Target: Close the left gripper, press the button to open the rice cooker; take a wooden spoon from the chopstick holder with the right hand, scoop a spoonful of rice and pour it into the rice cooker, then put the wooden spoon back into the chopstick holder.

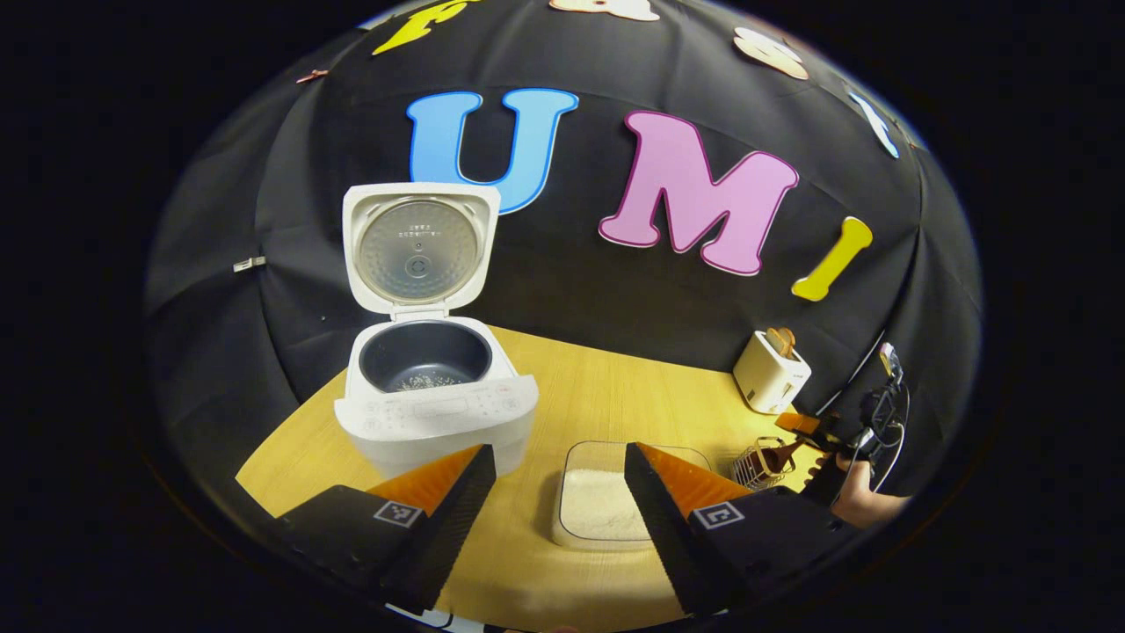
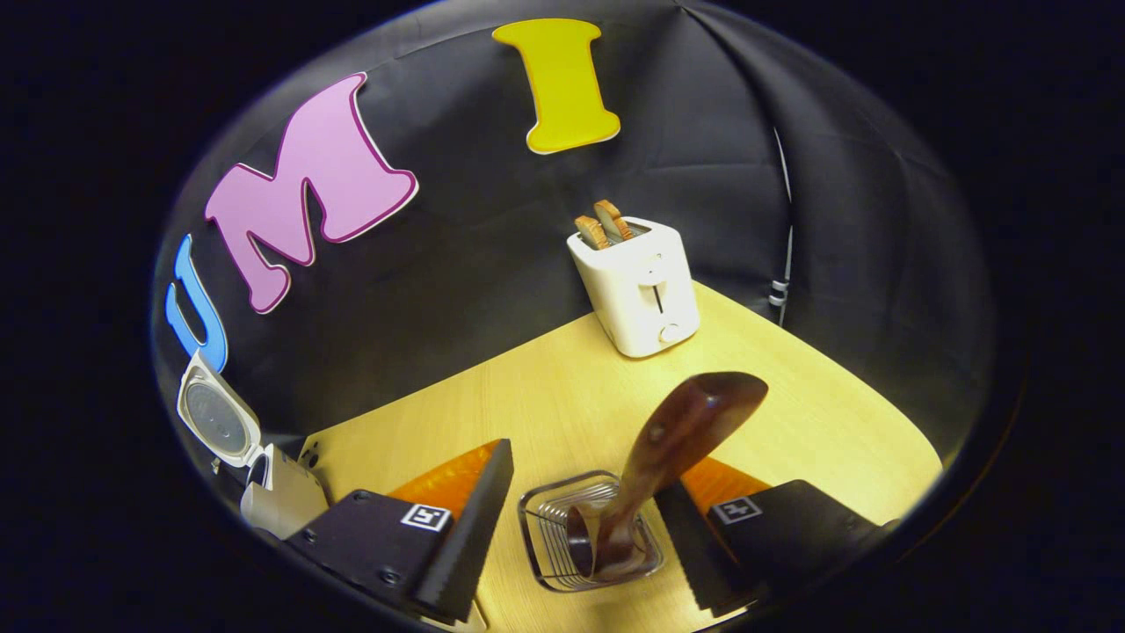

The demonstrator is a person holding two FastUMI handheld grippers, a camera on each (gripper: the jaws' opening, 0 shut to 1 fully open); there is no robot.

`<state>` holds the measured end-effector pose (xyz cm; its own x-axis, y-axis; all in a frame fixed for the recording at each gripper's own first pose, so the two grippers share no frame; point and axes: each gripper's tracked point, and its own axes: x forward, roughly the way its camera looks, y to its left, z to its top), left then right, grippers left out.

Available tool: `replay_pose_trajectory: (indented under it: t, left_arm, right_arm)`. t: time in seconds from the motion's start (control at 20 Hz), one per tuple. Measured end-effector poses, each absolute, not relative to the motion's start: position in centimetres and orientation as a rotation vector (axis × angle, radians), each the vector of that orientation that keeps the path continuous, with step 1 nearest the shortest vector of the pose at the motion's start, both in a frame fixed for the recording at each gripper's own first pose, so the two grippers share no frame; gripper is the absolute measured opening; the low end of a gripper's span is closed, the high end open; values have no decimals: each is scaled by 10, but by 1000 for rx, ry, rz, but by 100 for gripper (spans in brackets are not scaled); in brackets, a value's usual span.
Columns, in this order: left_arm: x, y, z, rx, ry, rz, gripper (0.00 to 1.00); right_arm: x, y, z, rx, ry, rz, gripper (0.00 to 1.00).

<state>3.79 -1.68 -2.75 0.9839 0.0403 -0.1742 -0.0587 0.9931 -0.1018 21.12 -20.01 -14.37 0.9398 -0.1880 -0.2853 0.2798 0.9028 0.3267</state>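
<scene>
1. Since the wooden spoon (image 2: pixel 668 457) stands bowl-down in the chopstick holder (image 2: pixel 549 510), stiff, light and glossy, you should clamp its broad handle.
2. Your right gripper (image 2: pixel 584 527) straddles the holder, fingers apart, gripping nothing.
3. Beyond the holder, the rice cooker (image 1: pixel 431 387) gapes; your left gripper (image 1: pixel 558 510) is open too.
</scene>
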Motion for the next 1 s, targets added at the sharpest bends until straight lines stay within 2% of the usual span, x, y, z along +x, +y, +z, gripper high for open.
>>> replay_pose_trajectory:
  t: [0.05, 0.1, 0.15, 0.5, 0.8, 1.0]
  left_arm:
    - [38, -13, -26, -117, 173, 52, 96]
    - [39, -9, -25, -126, 171, 53, 96]
    - [40, -6, -21, -132, 163, 51, 96]
    - [44, 41, 23, -179, 88, 93, 96]
    - [59, 115, 90, -159, -7, 152, 95]
    - [71, 160, 132, -164, -72, 176, 96]
  right_arm:
    - [205, -203, -139, 361, 240, -261, 95]
    - [198, -203, -135, 355, 236, -267, 80]
    - [192, -203, -133, 354, 237, -275, 98]
    - [146, -197, -115, 291, 228, -332, 98]
    - [90, -174, -92, 236, 215, -347, 98]
    - [73, -159, -83, 211, 203, -365, 98]
